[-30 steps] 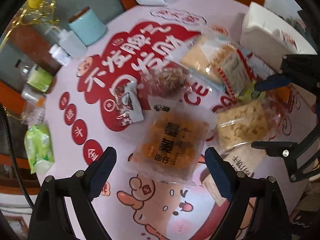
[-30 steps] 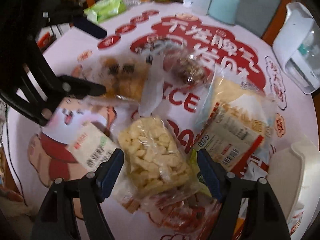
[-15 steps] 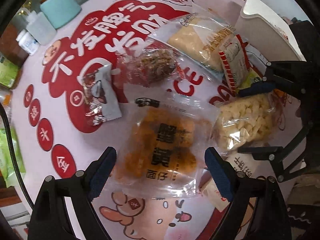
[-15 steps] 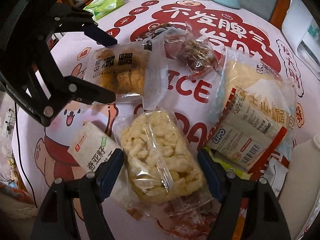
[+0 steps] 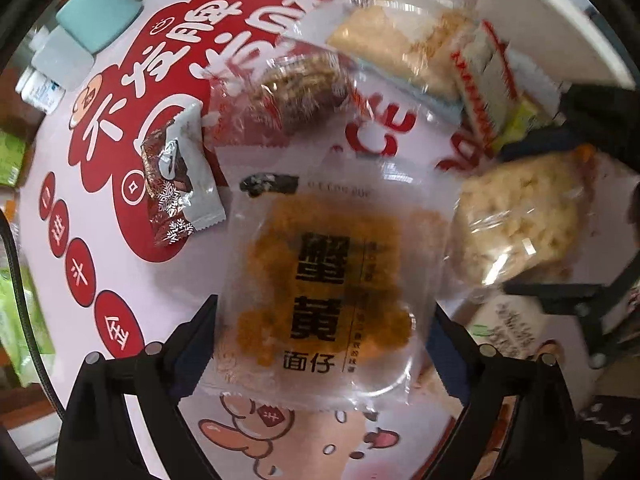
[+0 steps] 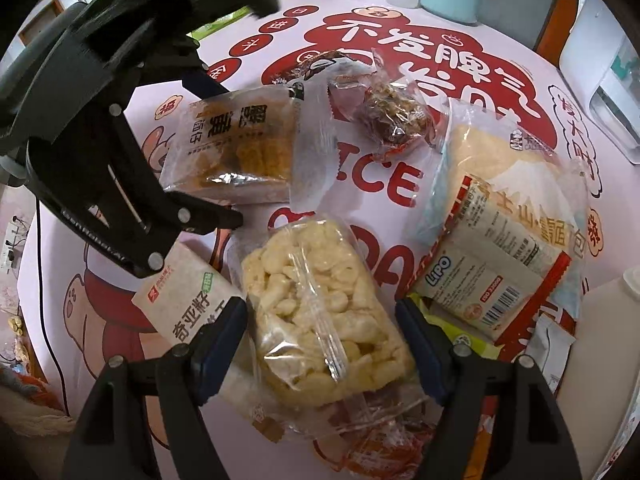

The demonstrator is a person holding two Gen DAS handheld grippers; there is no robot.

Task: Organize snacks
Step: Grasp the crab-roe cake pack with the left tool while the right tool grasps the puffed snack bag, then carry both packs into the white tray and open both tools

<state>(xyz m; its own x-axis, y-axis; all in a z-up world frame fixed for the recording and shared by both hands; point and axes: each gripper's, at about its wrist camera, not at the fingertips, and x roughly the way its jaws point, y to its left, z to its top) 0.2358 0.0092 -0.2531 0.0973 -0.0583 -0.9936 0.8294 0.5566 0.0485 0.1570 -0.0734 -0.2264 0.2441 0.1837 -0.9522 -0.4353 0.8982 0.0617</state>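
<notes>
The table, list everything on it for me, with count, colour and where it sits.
orange noodle snack pack: one, clear wrap, between left fingers
puffed snack bag: one, pale yellow, between right fingers
nut cluster pack: one, brown, centre
bread bag: one, cream, right
Lipo packet: one, cream-red, on bread bag
chocolate bar: one, silver-brown, left
chia packet: one, beige, near edge
tablecloth: pink-red
left gripper: open
right gripper: jaws just closing, not yet pressing

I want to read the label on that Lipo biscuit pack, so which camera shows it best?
The right wrist view. There the Lipo biscuit pack lies sharp and close, logo and barcode facing the camera, beside the right claw. In the left wrist view the same pack sits far off near the rim, blurred by motion, with only its red edging recognisable.
</notes>
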